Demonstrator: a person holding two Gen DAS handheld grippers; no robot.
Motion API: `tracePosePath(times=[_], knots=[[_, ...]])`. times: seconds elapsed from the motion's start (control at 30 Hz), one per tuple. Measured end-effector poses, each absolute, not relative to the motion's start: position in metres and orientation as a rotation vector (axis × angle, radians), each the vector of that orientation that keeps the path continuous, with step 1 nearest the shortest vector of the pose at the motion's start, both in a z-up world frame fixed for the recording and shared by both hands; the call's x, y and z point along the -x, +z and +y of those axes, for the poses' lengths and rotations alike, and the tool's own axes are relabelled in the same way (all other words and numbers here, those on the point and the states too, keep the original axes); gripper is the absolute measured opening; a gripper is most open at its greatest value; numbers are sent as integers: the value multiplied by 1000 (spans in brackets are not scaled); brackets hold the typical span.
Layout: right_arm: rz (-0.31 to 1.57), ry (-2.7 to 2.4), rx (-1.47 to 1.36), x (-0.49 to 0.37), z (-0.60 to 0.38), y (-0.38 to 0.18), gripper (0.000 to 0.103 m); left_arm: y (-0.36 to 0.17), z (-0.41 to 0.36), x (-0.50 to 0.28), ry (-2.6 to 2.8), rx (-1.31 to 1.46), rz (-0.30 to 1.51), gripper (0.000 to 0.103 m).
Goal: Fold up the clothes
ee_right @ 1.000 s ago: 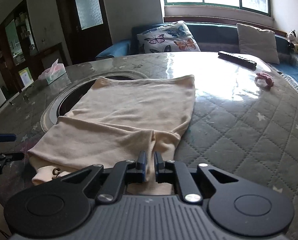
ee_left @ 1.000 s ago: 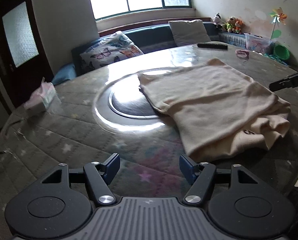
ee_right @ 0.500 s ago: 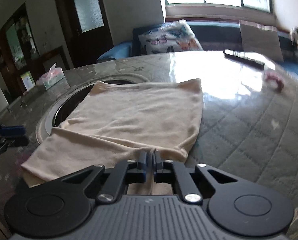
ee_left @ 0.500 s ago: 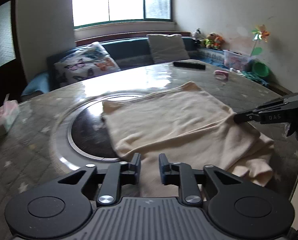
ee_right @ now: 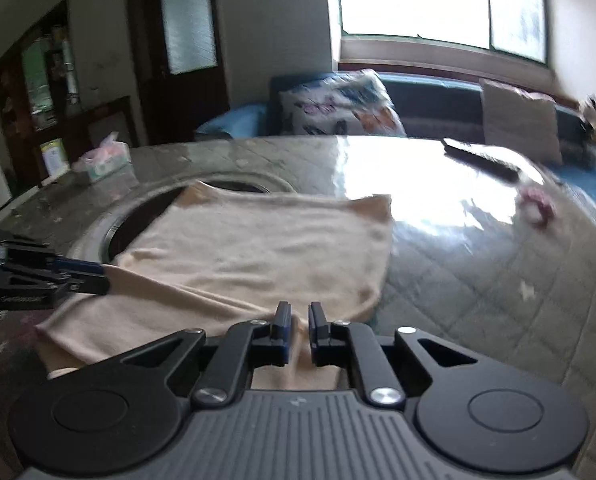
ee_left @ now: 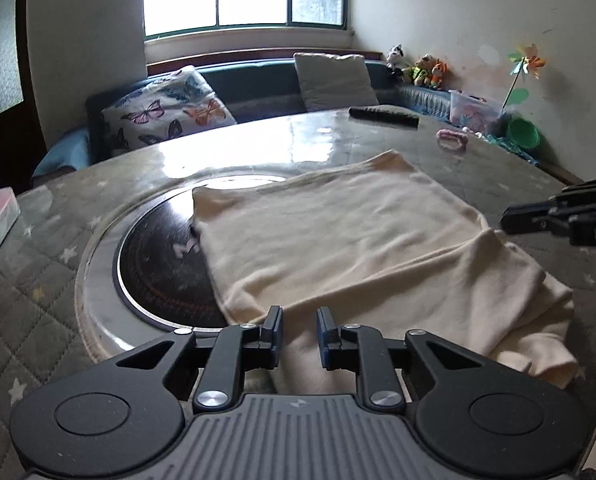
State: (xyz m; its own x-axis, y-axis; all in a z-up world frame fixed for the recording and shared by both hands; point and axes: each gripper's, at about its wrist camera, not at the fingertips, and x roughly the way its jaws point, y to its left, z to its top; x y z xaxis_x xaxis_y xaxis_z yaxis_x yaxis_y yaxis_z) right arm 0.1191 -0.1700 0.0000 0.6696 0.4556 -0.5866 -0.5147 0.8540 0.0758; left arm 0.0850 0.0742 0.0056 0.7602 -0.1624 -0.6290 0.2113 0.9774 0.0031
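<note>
Left tongs point(ee_left: 299, 330) sit at the bottom middle of the left wrist view, jaws just closed down to a narrow gap with the near hem of the cream garment point(ee_left: 350, 240) running between them; looks like a pinch on that edge, though I can't swear the pads are biting. Right tongs point(ee_right: 297, 326) are nearly pressed together on a bunched fold of the same hem, bottom centre of their own view.

From there the garment stretches up the frame, away from both tongs, lying flat on the counter point(ee_right: 478, 264) and partly over the dark round inset point(ee_left: 158, 264). Its long side runs left to right across the frame, so both hands share the near edge, neither really closer.
</note>
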Motion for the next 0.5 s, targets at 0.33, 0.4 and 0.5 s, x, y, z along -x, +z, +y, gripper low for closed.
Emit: tracePosePath(times=[0.33, 0.4, 0.5], knots=[[695, 644, 203, -110, -166, -20, 20, 6, 67, -70, -218, -166, 646, 24], [684, 642, 206, -105, -168, -15, 23, 9, 64, -58, -246, -185, 627, 24], [676, 664, 215, -96, -171, -12, 26, 5, 61, -44, -276, -208, 631, 24]])
